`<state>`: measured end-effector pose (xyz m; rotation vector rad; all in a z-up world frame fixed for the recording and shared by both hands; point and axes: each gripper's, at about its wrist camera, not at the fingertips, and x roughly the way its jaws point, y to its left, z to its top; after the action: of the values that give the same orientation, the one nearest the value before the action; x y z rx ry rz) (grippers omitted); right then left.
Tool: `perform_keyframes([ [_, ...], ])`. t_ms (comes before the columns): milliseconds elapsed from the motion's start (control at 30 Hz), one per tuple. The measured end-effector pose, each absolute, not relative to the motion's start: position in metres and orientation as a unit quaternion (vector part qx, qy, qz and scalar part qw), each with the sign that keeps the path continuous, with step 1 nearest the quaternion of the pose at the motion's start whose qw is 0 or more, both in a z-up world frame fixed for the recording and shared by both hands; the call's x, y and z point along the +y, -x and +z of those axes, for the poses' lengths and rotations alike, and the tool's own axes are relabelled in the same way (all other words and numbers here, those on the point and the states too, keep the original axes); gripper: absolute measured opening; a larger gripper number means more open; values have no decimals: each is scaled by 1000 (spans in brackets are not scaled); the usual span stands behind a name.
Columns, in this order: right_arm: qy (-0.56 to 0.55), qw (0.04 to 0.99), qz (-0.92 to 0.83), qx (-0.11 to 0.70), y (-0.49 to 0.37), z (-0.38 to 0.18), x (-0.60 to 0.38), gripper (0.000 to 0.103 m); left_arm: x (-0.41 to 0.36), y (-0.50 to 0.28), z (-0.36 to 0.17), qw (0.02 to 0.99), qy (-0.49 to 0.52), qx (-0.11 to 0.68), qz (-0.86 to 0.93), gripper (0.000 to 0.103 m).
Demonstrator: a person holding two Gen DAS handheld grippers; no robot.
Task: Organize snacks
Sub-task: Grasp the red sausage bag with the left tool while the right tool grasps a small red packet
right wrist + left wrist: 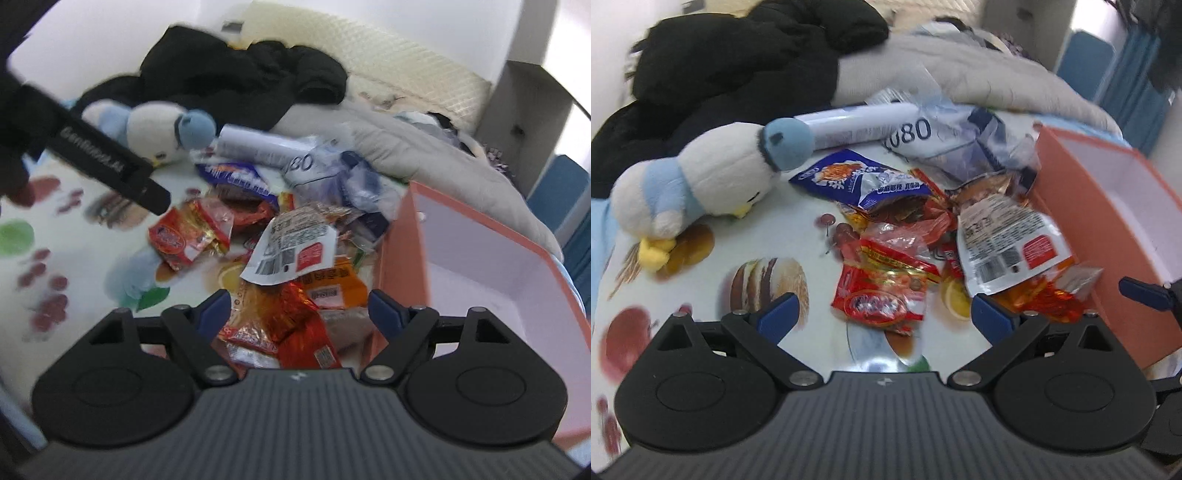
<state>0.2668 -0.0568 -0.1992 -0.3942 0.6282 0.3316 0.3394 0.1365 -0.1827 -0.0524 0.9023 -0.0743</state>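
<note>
A heap of snack packets lies on a printed tablecloth point(746, 236). A red candy packet point(882, 299) lies nearest my left gripper point(884, 314), which is open and empty just above it. A white-backed pouch point(1004, 240) and a blue packet point(864, 177) lie in the heap. An orange box point(1108, 206) with a white inside stands open on the right. In the right wrist view, my right gripper point(299, 306) is open above orange foil packets point(291, 325), beside the box point(480, 243). The red packet point(188, 236) and white pouch point(295, 251) lie ahead.
A white and blue plush bird point(701, 181) lies at the left of the heap. A white tube point(857, 122) and clear plastic bags point(960, 140) lie behind. Black clothing point(738, 66) and a grey quilt point(960, 74) lie further back. The left gripper's body point(107, 162) crosses the right wrist view.
</note>
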Motion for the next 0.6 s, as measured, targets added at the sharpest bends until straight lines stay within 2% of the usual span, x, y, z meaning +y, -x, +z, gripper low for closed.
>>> perform_keyframes([
  [233, 237, 893, 167, 345, -302, -225, -44, 82, 141, -372, -233, 888, 3, 454, -74, 101],
  [400, 263, 877, 165, 367, -315, -241, -36, 67, 137, -382, -255, 884, -6, 456, -100, 101],
  [533, 275, 870, 163, 375, -316, -245, -31, 65, 128, -390, -273, 877, -40, 469, -99, 101],
  [600, 292, 866, 160, 373, -315, -248, -28, 59, 124, -391, -278, 876, -50, 468, -110, 101],
])
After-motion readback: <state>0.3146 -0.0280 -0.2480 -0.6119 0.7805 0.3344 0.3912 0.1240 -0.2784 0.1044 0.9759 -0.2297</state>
